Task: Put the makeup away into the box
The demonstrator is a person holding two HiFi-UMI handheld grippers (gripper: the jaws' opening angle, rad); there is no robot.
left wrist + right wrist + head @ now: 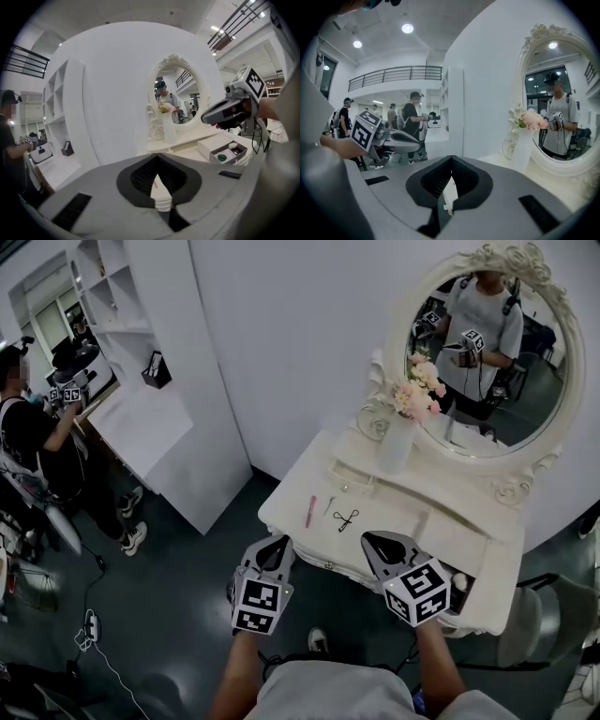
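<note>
On the white dressing table (441, 521) lie a pink makeup pencil (310, 511), a small thin stick (329, 505) and a black eyelash curler (345, 519). An open white box (228, 151) with a few small items inside sits at the table's right end; in the head view the box (459, 583) is mostly hidden behind my right gripper's marker cube. My left gripper (280, 542) (157, 155) hangs shut and empty just short of the table's front edge. Beside it, my right gripper (367, 540) (451, 158) is also shut and empty, over the front edge.
A white vase of pink flowers (401, 432) stands before the oval mirror (487, 352) at the table's back. White shelving (141, 352) runs along the left wall, where a person (37, 446) stands with grippers. A chair (553, 624) stands to the table's right.
</note>
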